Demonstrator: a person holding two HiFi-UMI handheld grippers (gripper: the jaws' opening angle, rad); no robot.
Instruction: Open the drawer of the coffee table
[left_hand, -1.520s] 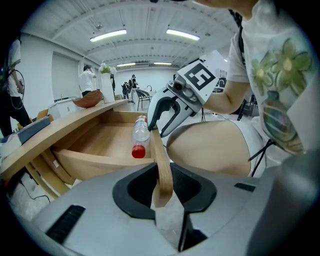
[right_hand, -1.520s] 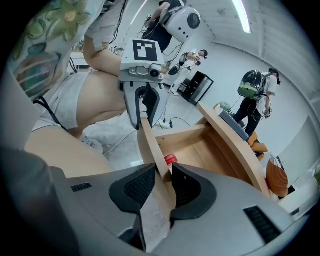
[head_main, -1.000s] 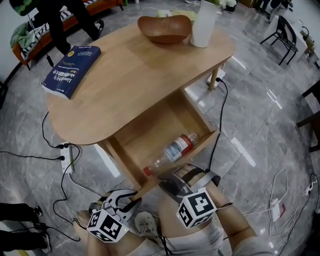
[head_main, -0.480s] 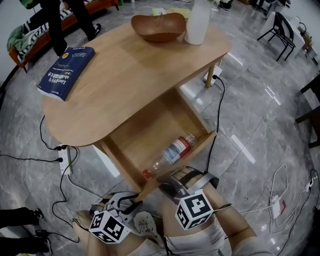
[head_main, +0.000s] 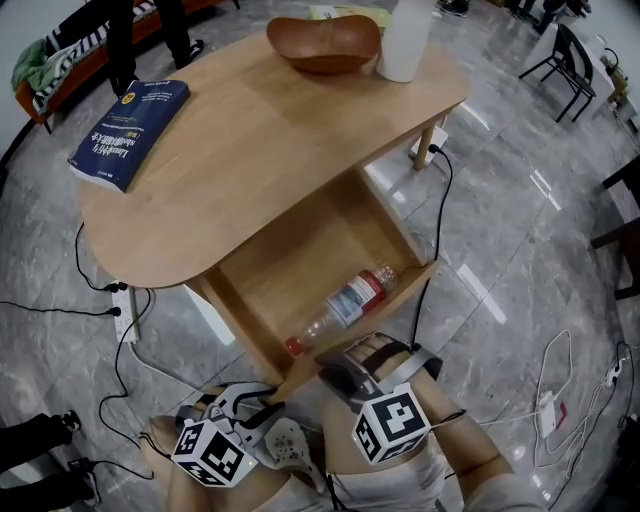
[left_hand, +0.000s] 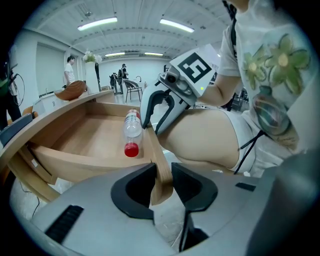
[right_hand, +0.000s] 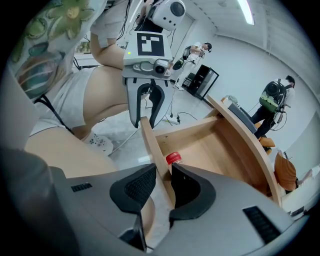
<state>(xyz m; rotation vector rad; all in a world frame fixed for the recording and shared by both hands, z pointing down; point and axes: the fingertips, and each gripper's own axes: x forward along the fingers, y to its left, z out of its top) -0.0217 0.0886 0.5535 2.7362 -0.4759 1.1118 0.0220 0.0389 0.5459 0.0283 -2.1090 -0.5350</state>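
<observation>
The light wooden coffee table (head_main: 260, 150) has its drawer pulled out toward me, and a plastic bottle (head_main: 345, 300) with a red cap lies inside. My left gripper (head_main: 262, 405) straddles the near-left end of the drawer front (head_main: 395, 295). Its jaws have just been opening, but in the left gripper view the board (left_hand: 159, 160) still fills the gap and both pads touch it. My right gripper (head_main: 350, 365) is shut on the same board further right, seen in its own view (right_hand: 163, 175) beside the bottle's cap (right_hand: 173, 158).
On the tabletop lie a blue book (head_main: 128, 118), a wooden bowl (head_main: 322, 42) and a white container (head_main: 405, 40). Black cables (head_main: 110, 300) and power strips trail over the grey marble floor. Dark chairs (head_main: 570, 60) stand at the right. The person's knees are just behind the grippers.
The head view has shifted slightly. The drawer, the bottle and both grippers keep their places.
</observation>
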